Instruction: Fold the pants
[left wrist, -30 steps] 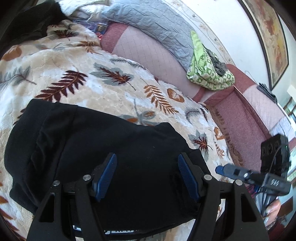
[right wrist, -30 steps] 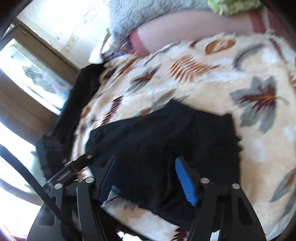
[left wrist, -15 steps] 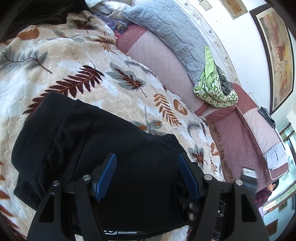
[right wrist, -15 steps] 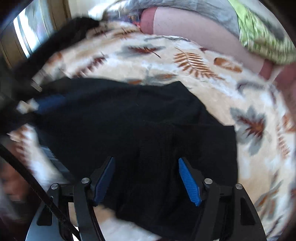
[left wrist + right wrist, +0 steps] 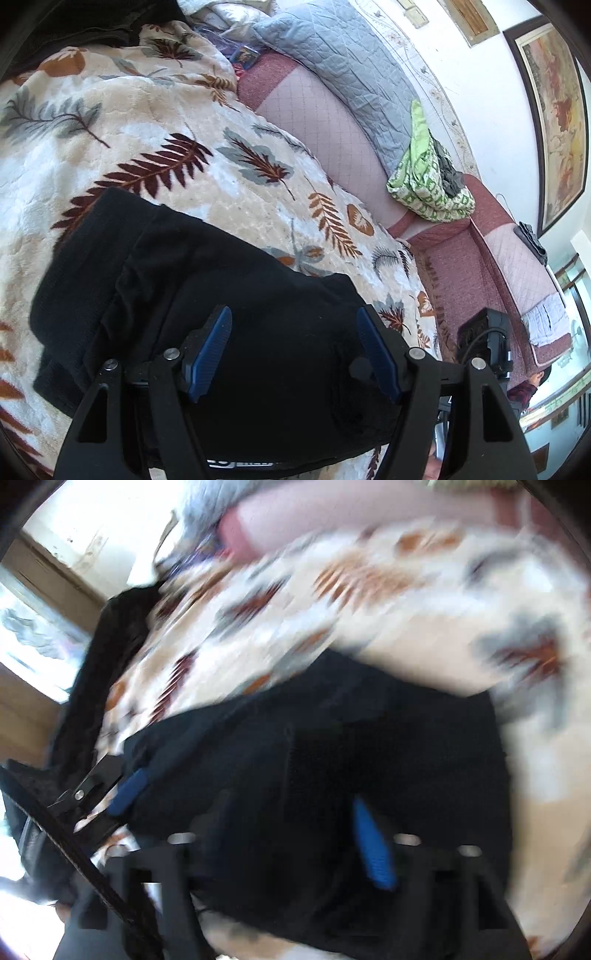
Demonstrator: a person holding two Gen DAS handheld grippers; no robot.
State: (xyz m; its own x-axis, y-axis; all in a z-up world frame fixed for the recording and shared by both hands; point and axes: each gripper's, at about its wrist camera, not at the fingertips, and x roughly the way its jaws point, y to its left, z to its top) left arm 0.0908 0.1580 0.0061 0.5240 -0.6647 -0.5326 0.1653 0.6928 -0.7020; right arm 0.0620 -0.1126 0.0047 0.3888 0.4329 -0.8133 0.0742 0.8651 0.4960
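Observation:
The black pants [image 5: 207, 295] lie folded in a thick bundle on a cream blanket with a leaf print [image 5: 155, 122]. My left gripper [image 5: 295, 350] is open and empty, hovering just above the near part of the pants. In the blurred right wrist view the pants [image 5: 351, 757] fill the lower middle. My right gripper [image 5: 295, 834] is open above them, with only its right blue pad [image 5: 373, 845] sharp enough to see. The left gripper's blue pad [image 5: 127, 797] shows at the pants' left edge.
A pink sofa back [image 5: 325, 122] runs behind the blanket with a grey quilt [image 5: 343, 62] and a green patterned cloth [image 5: 424, 184] on it. Another black garment [image 5: 74, 26] lies at the far left. A window [image 5: 33, 627] is on the left.
The left gripper has drawn back a little, so the pants sit slightly farther away. The right gripper has swung round fast, its view now blurred. Both grippers stay open.

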